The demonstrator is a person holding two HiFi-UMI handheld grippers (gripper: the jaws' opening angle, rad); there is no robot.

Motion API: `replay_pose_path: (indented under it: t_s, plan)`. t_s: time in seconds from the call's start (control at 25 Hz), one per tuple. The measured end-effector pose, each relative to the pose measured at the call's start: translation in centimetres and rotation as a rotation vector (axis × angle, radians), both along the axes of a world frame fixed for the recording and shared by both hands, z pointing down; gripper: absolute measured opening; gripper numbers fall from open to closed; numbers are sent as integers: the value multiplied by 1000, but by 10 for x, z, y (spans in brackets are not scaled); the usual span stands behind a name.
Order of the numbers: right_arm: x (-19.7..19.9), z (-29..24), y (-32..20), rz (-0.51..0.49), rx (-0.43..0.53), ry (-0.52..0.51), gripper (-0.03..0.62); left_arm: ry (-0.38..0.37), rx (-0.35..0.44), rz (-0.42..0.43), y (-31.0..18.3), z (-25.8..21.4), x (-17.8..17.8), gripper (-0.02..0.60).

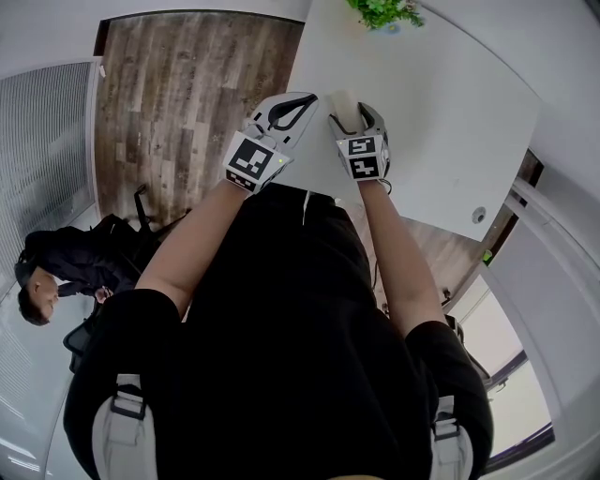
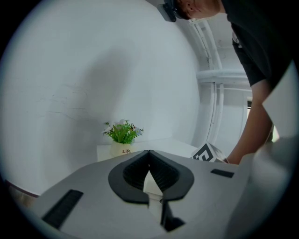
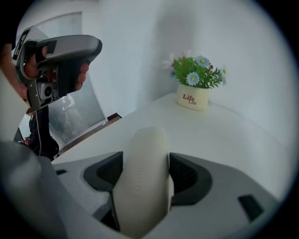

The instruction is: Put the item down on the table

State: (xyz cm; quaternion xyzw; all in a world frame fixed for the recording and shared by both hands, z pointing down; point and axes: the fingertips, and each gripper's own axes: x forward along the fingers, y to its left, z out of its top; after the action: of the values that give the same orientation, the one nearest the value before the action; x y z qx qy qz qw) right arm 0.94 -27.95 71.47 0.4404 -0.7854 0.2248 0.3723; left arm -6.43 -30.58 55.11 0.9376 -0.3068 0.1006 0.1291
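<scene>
Head view: both grippers are up at frame centre, over the near edge of the white table (image 1: 441,112).

- Right gripper (image 1: 348,105) is clamped on the item (image 1: 343,99), a pale cream, rounded oblong piece poking out past the jaw tips.
- Left gripper (image 1: 302,99) sits just left of it. They're close side by side, and I can't tell whether the two touch.
- Potted plant (image 1: 384,11) is at the top edge of the frame, on the far part of the table and well apart from both grippers.
- Wood-look floor (image 1: 178,94) fills the upper left. A person in dark clothes (image 1: 66,267) is at the lower left, next to a grey ribbed panel (image 1: 42,141).

Right gripper view:
- The item fills the gap between the dark ribbed pads (image 3: 184,172), and both jaws press its sides.
- It stands roughly on end, tilted slightly left.
- There's faint embossed lettering on its face, too soft to read.
- Table surface stretches beyond it. The item looks held above the tabletop rather than resting on it, but the contact point isn't visible.
- The plant, in a cream pot marked "Life", is at the upper right.
- The left gripper shows at the upper left, gripped by a hand (image 3: 28,70).

Left gripper view:
- The jaw tips meet at the top, with nothing between them.
- Only a small teardrop gap between the pads shows white behind.
- The plant is dead ahead above the jaws.
- The right gripper's marker cube (image 2: 208,152) is at the right, with a bare forearm (image 2: 254,126) behind it.
</scene>
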Motion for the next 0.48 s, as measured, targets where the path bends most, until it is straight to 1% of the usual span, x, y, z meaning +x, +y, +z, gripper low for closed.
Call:
replay_pose_path:
  t_s: [0.2,0.4,0.48]
  plan:
    - [1,-11,1,26,14,-26,304,5,11,5,3,-5,0,-5]
    - [5,-45,2,46,72,-66,305,2,31,1,8,-15,1,-5]
    - [5,-64,7,45,100,-99,305,-5,43,0,14,-25,4,-6]
